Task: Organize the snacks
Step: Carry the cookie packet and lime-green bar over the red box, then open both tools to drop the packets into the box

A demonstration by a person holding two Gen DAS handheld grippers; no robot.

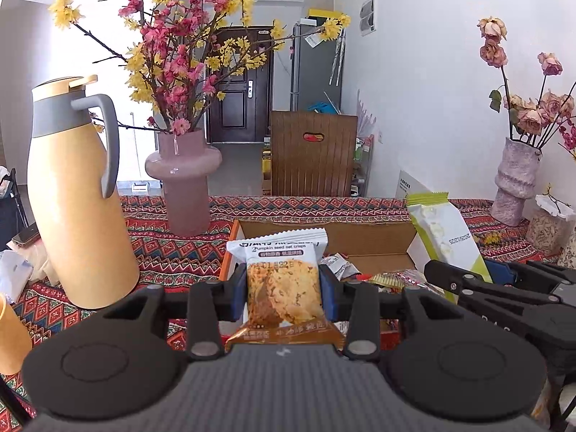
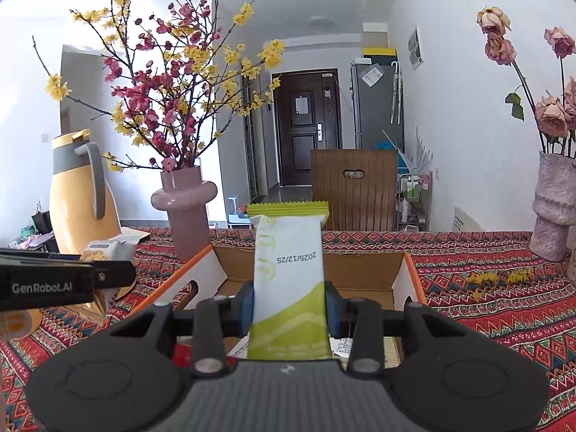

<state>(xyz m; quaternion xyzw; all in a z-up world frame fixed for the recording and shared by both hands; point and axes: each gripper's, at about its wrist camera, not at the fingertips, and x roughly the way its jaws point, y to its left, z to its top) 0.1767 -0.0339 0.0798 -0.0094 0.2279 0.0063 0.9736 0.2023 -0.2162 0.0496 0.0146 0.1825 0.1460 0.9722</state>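
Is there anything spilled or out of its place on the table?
Yes. Small yellow petals lie scattered on the patterned tablecloth, right of the cardboard box and near the grey vase. They look fallen from the flowers. Nothing else stands out.

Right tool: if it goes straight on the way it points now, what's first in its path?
Probably the cardboard box: the right tool, shut on the green packet, aims slightly down toward its open inside and far wall. Depth is unclear.
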